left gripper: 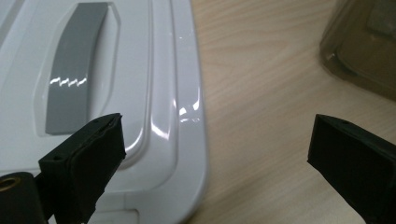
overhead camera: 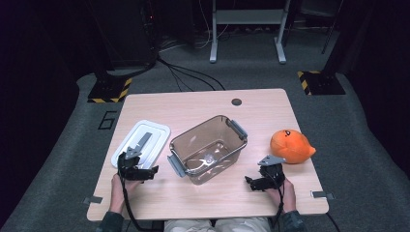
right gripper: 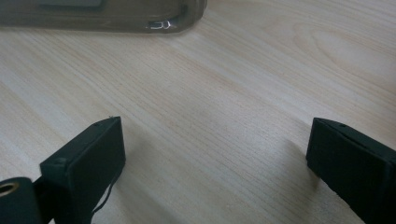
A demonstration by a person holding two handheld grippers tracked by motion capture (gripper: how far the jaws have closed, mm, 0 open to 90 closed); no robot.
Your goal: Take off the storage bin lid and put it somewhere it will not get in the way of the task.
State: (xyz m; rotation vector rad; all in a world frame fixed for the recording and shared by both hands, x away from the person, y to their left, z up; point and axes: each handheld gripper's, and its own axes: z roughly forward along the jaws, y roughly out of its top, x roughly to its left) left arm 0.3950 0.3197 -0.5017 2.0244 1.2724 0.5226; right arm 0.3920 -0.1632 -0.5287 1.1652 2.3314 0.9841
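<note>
white lid (overhead camera: 141,142) with a grey handle strip lies flat on the left part of a light wooden table (overhead camera: 203,104), just left of a clear brownish plastic bin (overhead camera: 208,147) that stands open at the table's middle. the bin has grey latches at two ends, and something small and shiny lies on its bottom, too unclear to name. the left gripper (overhead camera: 143,172) sits at the lid's near edge, held in the person's left hand (overhead camera: 117,186). in the left gripper view its jaws stand wide apart, one black jaw over the lid's (left gripper: 140,93) rim and the other over bare wood, with nothing between them; a corner of the bin (left gripper: 364,51) shows at the top right. the right gripper (overhead camera: 254,182) rests low over the table near the bin's right end, in the right hand (overhead camera: 286,193), its jaws also wide apart over bare wood. an orange plush toy (overhead camera: 291,146) lies near the table's right edge, just beyond the right gripper and apart from the bin.
</note>
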